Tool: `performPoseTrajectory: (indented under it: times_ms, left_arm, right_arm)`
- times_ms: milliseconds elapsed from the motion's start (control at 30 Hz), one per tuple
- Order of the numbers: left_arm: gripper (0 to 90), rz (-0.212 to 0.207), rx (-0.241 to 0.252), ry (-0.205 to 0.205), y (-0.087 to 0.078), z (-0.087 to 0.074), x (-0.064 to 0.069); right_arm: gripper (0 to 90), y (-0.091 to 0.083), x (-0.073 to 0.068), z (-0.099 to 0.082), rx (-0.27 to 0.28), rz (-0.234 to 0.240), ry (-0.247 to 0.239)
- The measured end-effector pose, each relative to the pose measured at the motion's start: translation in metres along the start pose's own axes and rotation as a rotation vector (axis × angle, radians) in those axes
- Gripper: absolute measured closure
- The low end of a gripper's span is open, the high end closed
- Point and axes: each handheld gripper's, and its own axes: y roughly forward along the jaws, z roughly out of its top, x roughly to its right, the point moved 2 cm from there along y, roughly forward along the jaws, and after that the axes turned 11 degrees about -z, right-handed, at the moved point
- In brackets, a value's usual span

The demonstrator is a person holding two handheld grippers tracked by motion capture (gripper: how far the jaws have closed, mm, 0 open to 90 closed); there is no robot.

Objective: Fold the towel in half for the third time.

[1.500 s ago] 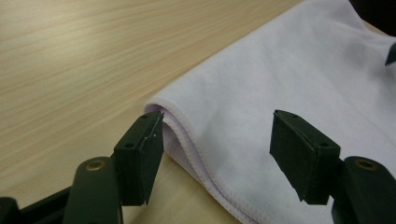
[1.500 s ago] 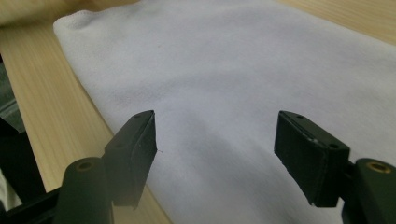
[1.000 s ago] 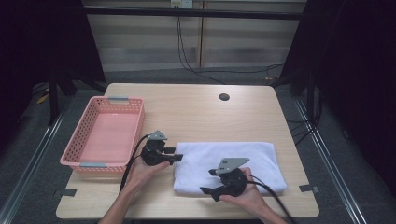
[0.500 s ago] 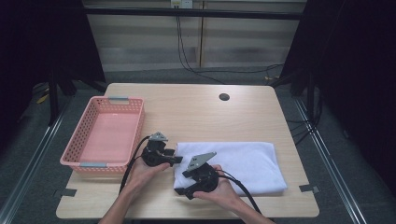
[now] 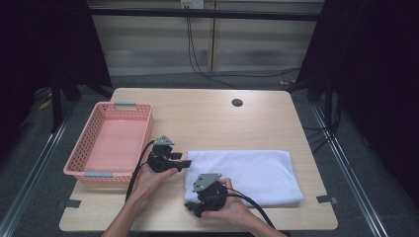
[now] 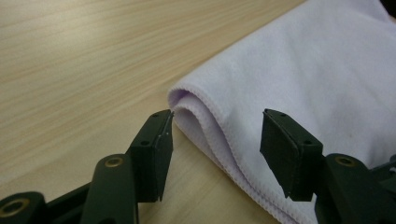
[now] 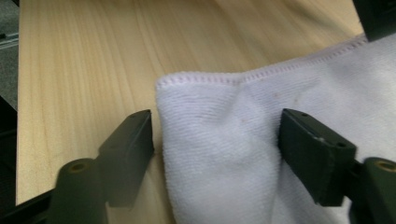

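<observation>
Left gripper view: left gripper (image 6: 212, 149) jaws wide apart, have just been opening, straddling the far-left corner of the folded white towel (image 6: 299, 93), pads not pressing it. Right gripper (image 7: 217, 149) also wide, near-left corner of the towel between its jaws, not pinched. Towel lies flat on the desk (image 5: 207, 113), front right, both grippers at its left end. Pink basket (image 5: 109, 143) just left of that, empty. Risk: the stacked hem layers at the left corner may split, so closing could catch only the top ply and the fold opens. Right lower jaw rides the desk edge-on; it could shove and bunch the corner instead of getting under it.
</observation>
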Motion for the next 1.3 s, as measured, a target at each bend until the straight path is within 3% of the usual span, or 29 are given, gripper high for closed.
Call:
performPoseTrajectory:
  times_ms: [67, 167, 200, 300, 367, 500, 667, 800, 867, 900, 933, 1000, 1033, 1067, 1167, 1233, 1300]
  left_arm:
    - [42.9, 0.015, -0.005, -0.004, 0.000, 0.004, -0.005]
    - [41.8, 0.027, 0.032, -0.020, 0.000, 0.008, -0.013]
    - [41.3, 0.028, 0.021, -0.024, 0.001, 0.008, -0.015]
    - [36.8, 0.024, -0.004, -0.027, 0.006, 0.009, -0.019]
    - [34.4, 0.017, -0.016, -0.033, 0.010, 0.010, -0.020]
    - [32.8, 0.023, -0.034, -0.022, 0.019, 0.008, -0.022]
    - [32.3, 0.006, -0.039, -0.012, 0.025, 0.009, -0.020]
    - [35.5, -0.002, -0.047, 0.031, 0.032, 0.011, -0.017]
    - [42.3, -0.038, -0.050, 0.025, 0.036, 0.013, -0.016]
    - [50.4, -0.058, -0.065, 0.043, 0.038, 0.013, -0.013]
    - [58.4, -0.044, -0.074, 0.061, 0.039, 0.013, -0.010]
    - [71.7, -0.059, -0.080, 0.057, 0.038, 0.013, -0.008]
    - [75.6, -0.075, -0.063, 0.027, 0.037, 0.014, -0.008]
    - [78.0, -0.094, -0.046, -0.001, 0.036, 0.014, -0.009]
    - [80.1, -0.114, 0.003, -0.021, 0.028, 0.019, -0.009]
    - [80.7, -0.128, 0.065, -0.039, 0.021, 0.026, -0.006]
    - [80.8, -0.129, 0.079, -0.026, 0.014, 0.032, -0.004]
  right_arm:
    - [47.6, -0.002, 0.005, 0.000, 0.000, -0.024, 0.019]
    - [52.3, -0.002, 0.010, -0.002, 0.011, -0.021, 0.016]
    - [52.9, -0.002, 0.009, -0.001, 0.000, -0.024, 0.015]
    - [65.8, -0.002, 0.013, 0.000, -0.011, -0.045, 0.026]
    - [67.9, -0.003, 0.016, -0.001, -0.010, -0.032, 0.052]
    - [68.5, -0.004, 0.013, 0.000, -0.016, -0.055, 0.048]
    - [69.3, -0.006, 0.016, -0.003, -0.012, -0.031, 0.069]
    - [69.3, -0.006, 0.016, -0.003, -0.012, -0.022, 0.088]
    - [69.8, -0.008, 0.017, -0.003, -0.022, -0.012, 0.091]
    - [70.6, -0.008, 0.017, -0.003, -0.023, -0.011, 0.089]
    - [71.5, -0.009, 0.017, -0.003, -0.024, -0.007, 0.092]
    - [74.0, -0.009, 0.020, -0.003, -0.023, 0.006, 0.108]
    - [74.5, -0.010, 0.021, -0.003, -0.023, 0.013, 0.130]
    - [74.8, -0.011, 0.023, -0.003, -0.021, 0.023, 0.140]
    - [75.6, -0.016, 0.026, 0.002, 0.001, 0.026, 0.156]
    - [75.8, -0.022, 0.030, 0.008, 0.028, 0.034, 0.172]
    - [75.8, -0.029, 0.033, 0.015, 0.053, 0.035, 0.186]
